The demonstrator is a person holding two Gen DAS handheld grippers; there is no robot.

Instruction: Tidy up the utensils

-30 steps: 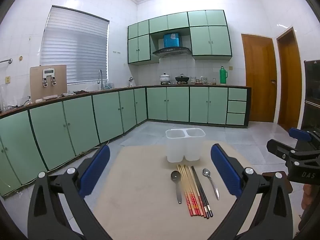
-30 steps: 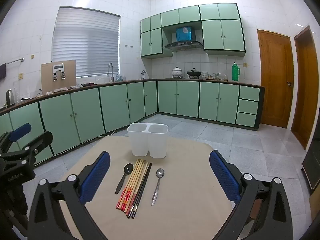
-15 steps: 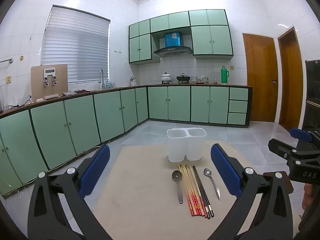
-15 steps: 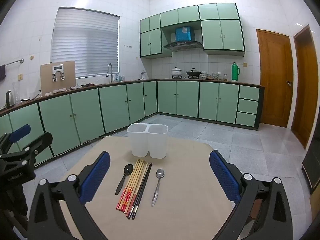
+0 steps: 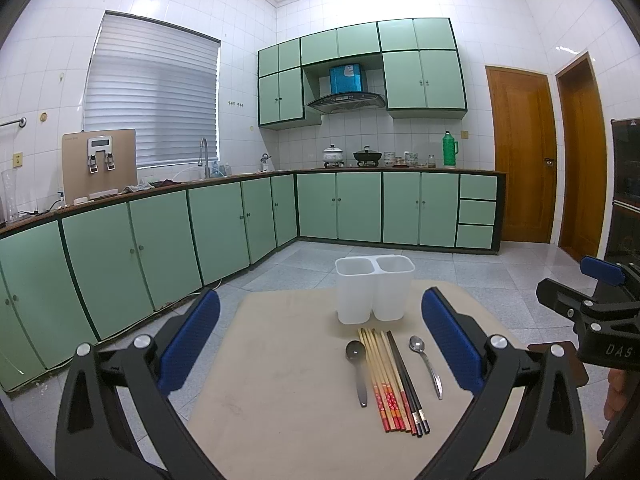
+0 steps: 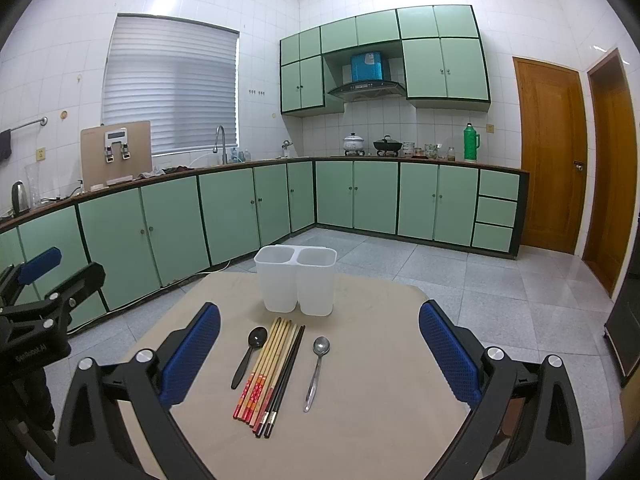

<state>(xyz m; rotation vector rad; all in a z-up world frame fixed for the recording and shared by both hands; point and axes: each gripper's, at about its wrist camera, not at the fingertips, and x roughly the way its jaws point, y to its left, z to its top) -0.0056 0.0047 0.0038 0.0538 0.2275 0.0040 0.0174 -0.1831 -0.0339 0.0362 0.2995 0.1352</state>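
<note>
both claws, left gripper (image 5: 320, 344) & right gripper (image 6: 319, 354), spread wide, empty. chopsticks (image 6: 269, 372) bundled lower centre: extras dragged if pinched off-centre; light holder (image 6: 296, 280) easily tipped.

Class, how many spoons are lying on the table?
2. The dark spoon lies left of the chopsticks; the silver spoon lies right of them. None seems hidden.

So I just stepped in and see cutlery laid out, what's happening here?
A person holds two grippers above a table, both with jaws open and holding nothing. The left gripper and right gripper face a white two-compartment holder. In front of it lie a dark spoon, a row of chopsticks and a silver spoon. Nothing visibly sorted yet.
</note>
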